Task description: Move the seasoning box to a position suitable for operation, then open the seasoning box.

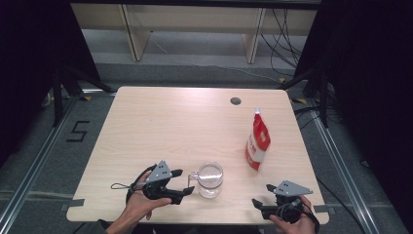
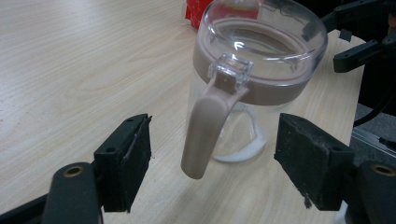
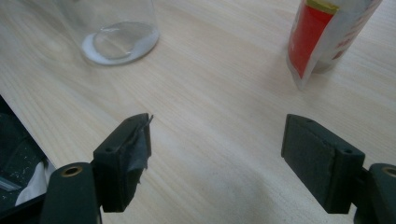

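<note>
**Left gripper lined up on the jug handle, nothing grasped yet**

The left gripper (image 1: pixel 181 184) is spread wide, its two black jaws standing either side of the taupe plastic handle (image 2: pixel 205 133) without touching it. In the left gripper view the handle hangs in the middle of the gap, which looks like a deliberate line-up for a pinch on the handle rather than on the round body. The handle belongs to a clear glass jug with a transparent lid and taupe collar (image 1: pixel 210 179), standing upright near the front edge of the pale wooden table (image 1: pixel 160 126), with its handle turned toward the left gripper, so it is easy to reach from that side. A trace of white lies at the bottom of the jug.

The right gripper (image 1: pixel 261 197) is also released and grasps nothing; it sits low by the front right corner, jaws pointing across the bare tabletop. Beyond it a red and white stand-up pouch with a spout (image 1: pixel 257 141) stands upright, well apart from the jug.

The left hand (image 1: pixel 141 204) comes in from the front edge, angled toward the jug; the right hand (image 1: pixel 292 222) holds its gripper back, seemingly waiting
</note>
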Demonstrator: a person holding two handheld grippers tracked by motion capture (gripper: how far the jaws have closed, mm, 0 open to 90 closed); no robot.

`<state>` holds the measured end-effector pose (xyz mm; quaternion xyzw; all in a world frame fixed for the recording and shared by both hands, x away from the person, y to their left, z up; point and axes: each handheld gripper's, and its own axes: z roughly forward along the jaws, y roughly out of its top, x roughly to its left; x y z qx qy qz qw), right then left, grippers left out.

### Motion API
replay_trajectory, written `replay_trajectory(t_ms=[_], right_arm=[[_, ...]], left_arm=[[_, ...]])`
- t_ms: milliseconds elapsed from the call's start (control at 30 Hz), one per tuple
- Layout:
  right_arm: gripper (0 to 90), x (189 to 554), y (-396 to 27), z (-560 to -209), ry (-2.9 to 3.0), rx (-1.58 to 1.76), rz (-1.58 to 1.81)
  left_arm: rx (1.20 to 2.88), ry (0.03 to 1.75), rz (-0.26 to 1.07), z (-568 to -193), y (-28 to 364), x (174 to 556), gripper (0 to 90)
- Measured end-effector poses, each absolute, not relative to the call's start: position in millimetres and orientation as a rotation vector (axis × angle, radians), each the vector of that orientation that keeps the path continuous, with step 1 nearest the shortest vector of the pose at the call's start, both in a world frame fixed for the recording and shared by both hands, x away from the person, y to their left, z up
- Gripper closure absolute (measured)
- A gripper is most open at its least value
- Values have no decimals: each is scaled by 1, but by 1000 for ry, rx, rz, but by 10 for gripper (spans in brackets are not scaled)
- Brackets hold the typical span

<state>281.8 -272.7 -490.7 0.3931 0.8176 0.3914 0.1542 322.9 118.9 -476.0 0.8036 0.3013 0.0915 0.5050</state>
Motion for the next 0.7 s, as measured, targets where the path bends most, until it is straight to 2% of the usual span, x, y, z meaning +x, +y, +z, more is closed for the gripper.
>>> replay_trajectory(t_ms=[267, 400, 533, 700], right_arm=[[251, 283, -276, -491, 2339, 1102, 1117], [249, 283, -275, -490, 2341, 1101, 1121], [249, 284, -274, -491, 2346, 1101, 1119], [249, 282, -273, -490, 2339, 1165, 1123]], left_arm=[[1924, 722, 222, -461, 119, 319, 266], [1919, 711, 219, -457, 118, 319, 300], [1915, 705, 230, -452, 118, 318, 387], [1874, 675, 258, -445, 120, 320, 557]])
